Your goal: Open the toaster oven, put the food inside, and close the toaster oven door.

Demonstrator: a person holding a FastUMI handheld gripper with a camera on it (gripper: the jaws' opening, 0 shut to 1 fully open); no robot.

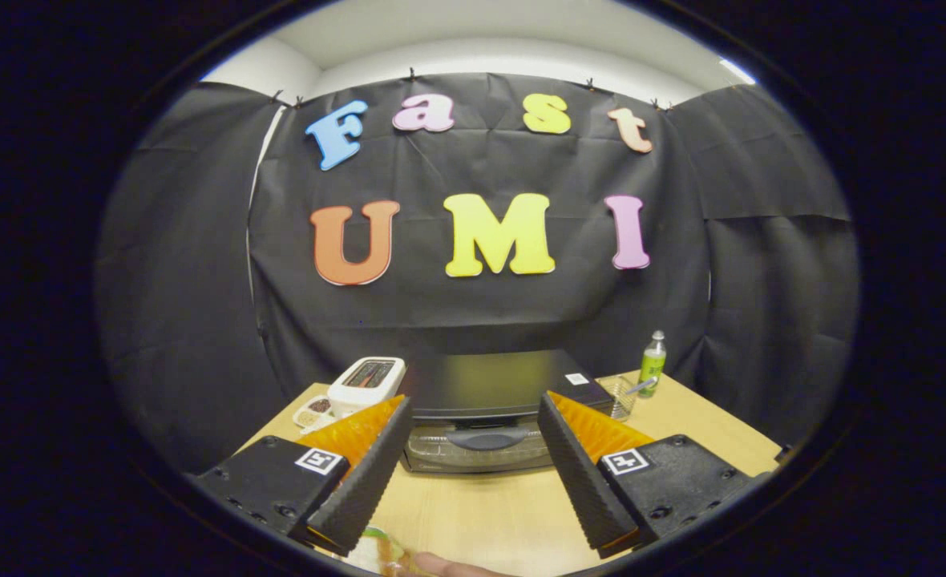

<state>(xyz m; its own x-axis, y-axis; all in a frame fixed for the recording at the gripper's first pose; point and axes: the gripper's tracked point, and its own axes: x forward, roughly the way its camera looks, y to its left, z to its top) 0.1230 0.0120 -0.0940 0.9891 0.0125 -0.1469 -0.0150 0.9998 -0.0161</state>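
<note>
Wooden table: toaster oven beyond spread tool, toaster beside.

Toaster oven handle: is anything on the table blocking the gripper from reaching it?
Nothing visible. The open gripper faces the oven's handle across bare table; the white toaster and bottle stand off to the sides.
</note>
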